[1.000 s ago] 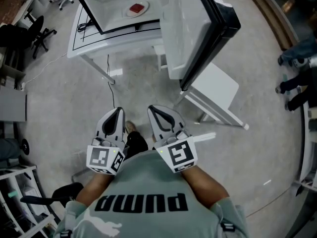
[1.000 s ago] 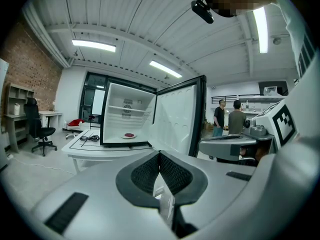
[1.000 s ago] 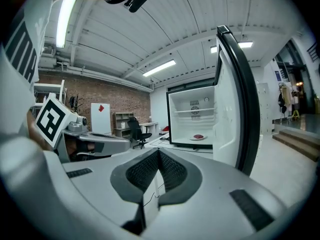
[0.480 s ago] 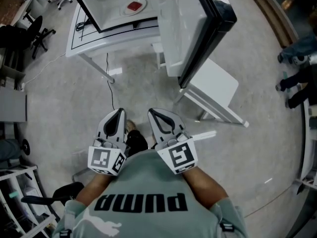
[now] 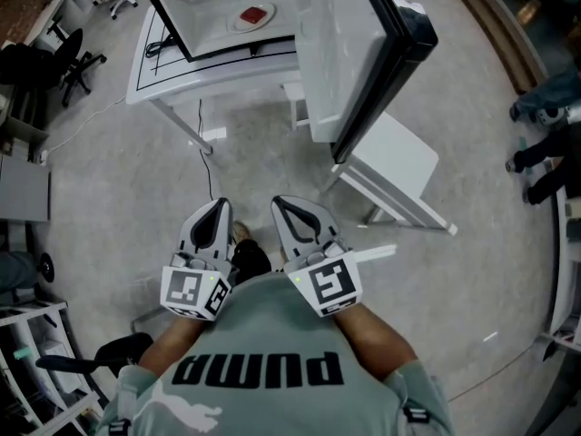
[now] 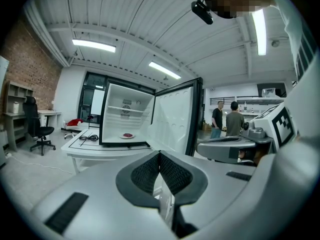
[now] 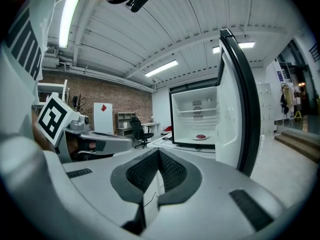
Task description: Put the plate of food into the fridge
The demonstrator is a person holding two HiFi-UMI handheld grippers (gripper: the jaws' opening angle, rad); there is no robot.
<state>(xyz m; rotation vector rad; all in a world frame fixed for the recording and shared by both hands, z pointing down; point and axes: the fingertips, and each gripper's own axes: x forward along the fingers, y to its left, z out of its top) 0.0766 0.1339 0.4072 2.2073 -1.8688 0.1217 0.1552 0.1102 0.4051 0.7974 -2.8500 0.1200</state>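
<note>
Holding both tools close in front of my chest, side by side with a gap between them, tips aimed forward and a little downward.

Left claw [image 6: 160, 156]: smooth grey moulded shell, dark pads with a fine mesh texture. Pads pressed together, nothing between them.

Right claw [image 7: 158, 154]: same build. Pads also pressed together, empty.

Each tool carries a white cube with black square markers [image 5: 192, 291] at its rear, nearest my shirt.

Ahead, well apart from both claws, a boxy white fridge [image 6: 125, 111] stands on a flat white surface [image 5: 209, 78] marked with thin black lines. Its door [image 5: 363, 53] hangs wide open, glossy black on the outer edge, white moulded plastic inside.

The small round white plate [image 5: 251, 14], with a dark red piece of food on it, sits inside the fridge on the floor of the compartment, below a white shelf.

A coiled black cable [image 6: 89, 137] lies on the surface just beside the fridge.

Floor [image 5: 136, 180] is bare grey concrete. A black office chair [image 5: 54, 62] stands off to my left.
</note>
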